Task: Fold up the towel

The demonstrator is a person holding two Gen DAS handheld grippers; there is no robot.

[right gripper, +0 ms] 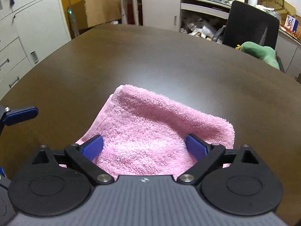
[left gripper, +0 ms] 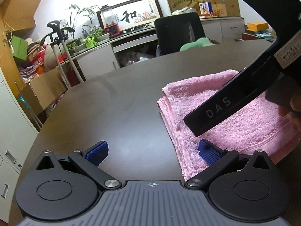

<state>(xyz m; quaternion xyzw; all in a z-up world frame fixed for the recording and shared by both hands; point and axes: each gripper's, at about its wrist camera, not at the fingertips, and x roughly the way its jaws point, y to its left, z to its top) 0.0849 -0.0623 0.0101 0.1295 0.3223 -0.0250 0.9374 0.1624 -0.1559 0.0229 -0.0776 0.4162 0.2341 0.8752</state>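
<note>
On the dark table [right gripper: 160, 60], the pink towel [right gripper: 150, 131] lies folded into a thick square. In your right wrist view it sits at 6 o'clock, right under your right tool [right gripper: 144, 147], whose blue pads [right gripper: 93, 147] stand spread wide over the cloth, released and gripping nothing. The towel's far fold runs from 11 o'clock toward 3 o'clock, rounded and puffed; its left hem shows a flat woven band, with a lower layer peeking out beside it.

In your left wrist view the towel lies at 3 o'clock, its stacked left edges slightly uneven. Your left tool [left gripper: 153, 151] is also released, its pads far apart: the right pad [left gripper: 208, 153] is over the towel's near left corner, whether touching I cannot tell, and the left pad hangs over bare table. The black body of your right tool crosses above the towel at 2 o'clock.

Bare table stretches wide from 9 through 1 o'clock. A black chair [left gripper: 178, 33] with a green cloth [left gripper: 197, 44] stands at the far edge, well apart.
</note>
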